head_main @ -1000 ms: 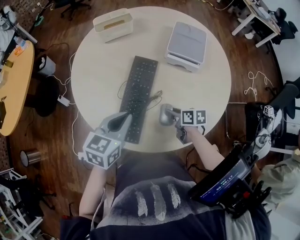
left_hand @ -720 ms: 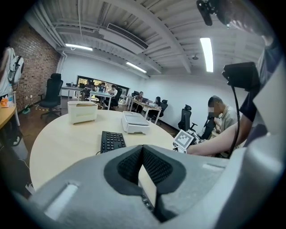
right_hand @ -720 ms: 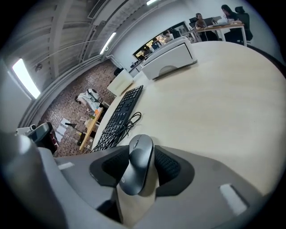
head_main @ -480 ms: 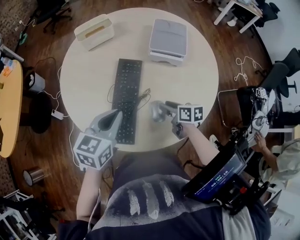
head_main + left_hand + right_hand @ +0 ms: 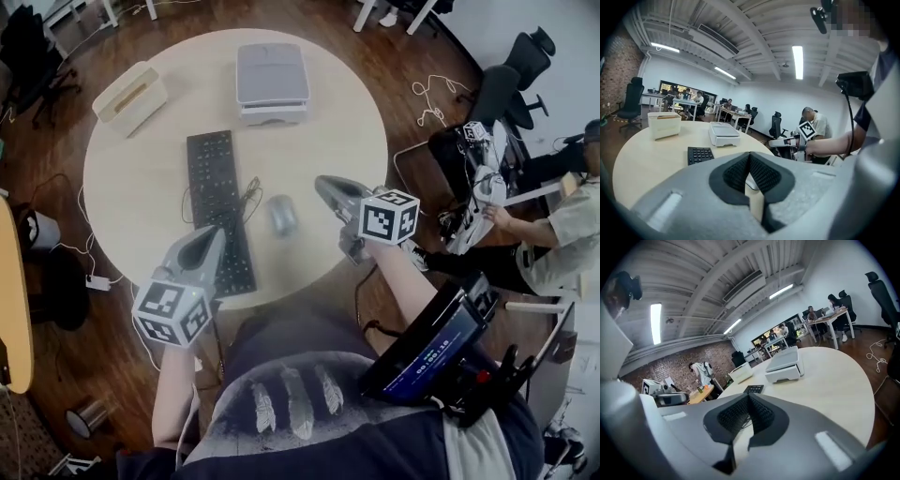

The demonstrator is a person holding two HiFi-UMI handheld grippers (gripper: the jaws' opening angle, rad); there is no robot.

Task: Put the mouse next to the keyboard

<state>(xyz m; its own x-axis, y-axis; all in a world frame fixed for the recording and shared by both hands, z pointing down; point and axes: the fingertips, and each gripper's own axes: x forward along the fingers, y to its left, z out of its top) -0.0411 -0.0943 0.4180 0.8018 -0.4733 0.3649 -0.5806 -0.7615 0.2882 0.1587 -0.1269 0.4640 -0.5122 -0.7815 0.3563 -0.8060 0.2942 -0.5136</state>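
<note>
Two grippers flank the mouse [image 5: 280,216], which lies on the round table [image 5: 141,178] just right of the keyboard [image 5: 217,208], close beside it but not touching. Its long axis runs away from the person, about parallel to the keyboard's long side, with the far end leaning slightly toward the keyboard. A loose coil of cable [image 5: 250,195] lies by that far end; which end is the front I cannot tell.

Only the head view shows the mouse and the whole keyboard. The left gripper view catches just the keyboard's far end [image 5: 700,154], a grey box [image 5: 723,133] behind it, and the other gripper held up at the right. The right gripper view shows a keyboard corner [image 5: 753,389] and a brick wall [image 5: 675,369].

The left gripper [image 5: 216,236] has its pads pressed together on nothing, tips over the keyboard's near end, down-left of the mouse. The right gripper [image 5: 325,184] has just been closing; its pads meet with nothing between them, tips up-right of the mouse and apart from it.
</note>
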